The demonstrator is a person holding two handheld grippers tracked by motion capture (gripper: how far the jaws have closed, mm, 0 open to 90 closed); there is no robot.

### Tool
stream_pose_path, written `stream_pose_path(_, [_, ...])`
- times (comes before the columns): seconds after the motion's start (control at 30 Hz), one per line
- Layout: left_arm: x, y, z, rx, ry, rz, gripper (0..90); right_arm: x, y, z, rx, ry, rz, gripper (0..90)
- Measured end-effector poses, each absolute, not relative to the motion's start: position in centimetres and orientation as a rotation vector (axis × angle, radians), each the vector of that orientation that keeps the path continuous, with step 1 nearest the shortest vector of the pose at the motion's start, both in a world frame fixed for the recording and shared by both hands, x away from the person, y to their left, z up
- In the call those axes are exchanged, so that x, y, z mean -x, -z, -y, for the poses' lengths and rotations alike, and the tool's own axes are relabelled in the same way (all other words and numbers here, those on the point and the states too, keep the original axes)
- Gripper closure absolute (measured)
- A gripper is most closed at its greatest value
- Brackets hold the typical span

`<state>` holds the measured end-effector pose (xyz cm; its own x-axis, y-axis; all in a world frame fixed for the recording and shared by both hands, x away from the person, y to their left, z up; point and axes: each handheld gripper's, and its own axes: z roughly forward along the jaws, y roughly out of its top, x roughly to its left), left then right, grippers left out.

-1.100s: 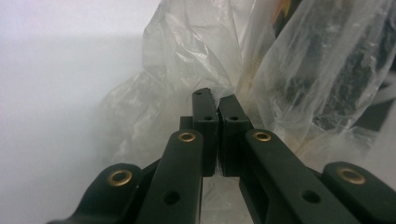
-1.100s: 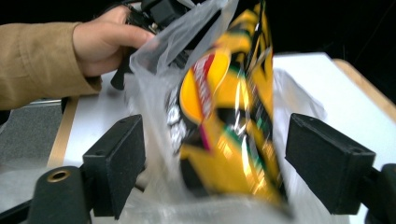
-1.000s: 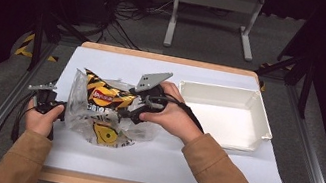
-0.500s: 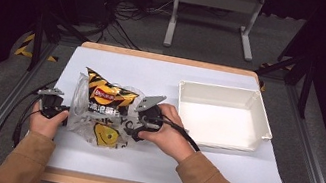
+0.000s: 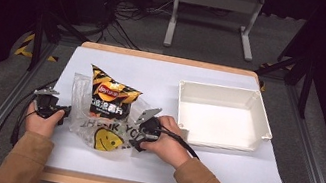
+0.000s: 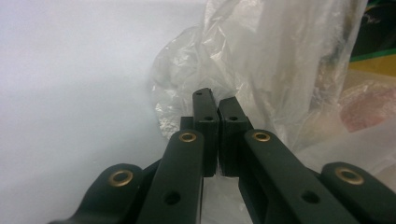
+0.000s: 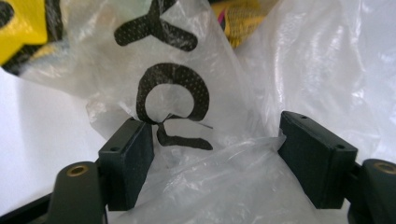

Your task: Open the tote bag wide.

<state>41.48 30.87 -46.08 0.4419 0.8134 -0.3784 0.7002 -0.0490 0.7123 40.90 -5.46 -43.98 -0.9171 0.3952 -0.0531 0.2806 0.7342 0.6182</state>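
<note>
Left gripper (image 5: 59, 113) pinches the plastic bag (image 5: 108, 130) at its nine o'clock edge while the right gripper (image 5: 139, 135), jaws closing around the three o'clock edge, must next clamp it, likely to free the chip packet (image 5: 109, 95).

a clear plastic bag (image 5: 103, 129) is showing black letters reading "thank yo" above a yellow smiley face; up close, the letters "y" and "o" are showing. the chip packet (image 5: 110, 95) inside is carrying print too small to read.
</note>
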Motion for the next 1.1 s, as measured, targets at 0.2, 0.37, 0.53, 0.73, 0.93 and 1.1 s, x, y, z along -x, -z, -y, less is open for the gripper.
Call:
stream_pose_path(0.2, [-41.0, 45.8, -31.4, -1.765, -0.188, -1.295, 79.6, -40.5, 43.7, 6.0, -0.539, -0.983, -2.747, 24.6])
stream_pose_path(0.37, [-39.7, 44.0, -32.0, -1.696, -0.256, -1.25, 66.7, -40.1, 41.7, 6.6, -0.574, -1.139, -2.651, 21.5])
stream_pose_path(0.53, [-37.1, 41.6, -33.2, -1.623, -0.327, -1.218, 61.3, -39.8, 39.9, 7.8, -0.605, -1.222, -2.587, 21.4])
stream_pose_path(0.73, [-34.1, 38.8, -32.6, -1.608, -0.375, -1.125, 63.6, -39.2, 38.2, 8.5, -0.613, -1.332, -2.51, 23.9])
stream_pose_path(0.93, [-32.1, 36.3, -29.9, -1.644, -0.379, -0.977, 74.7, -39.2, 36.6, 8.3, -0.669, -1.436, -2.418, 39.2])
stream_pose_path(1.1, [-32.3, 36.0, -27.6, -1.698, -0.352, -0.906, 77.3, -39.6, 36.9, 7.7, -0.715, -1.43, -2.392, 42.4])
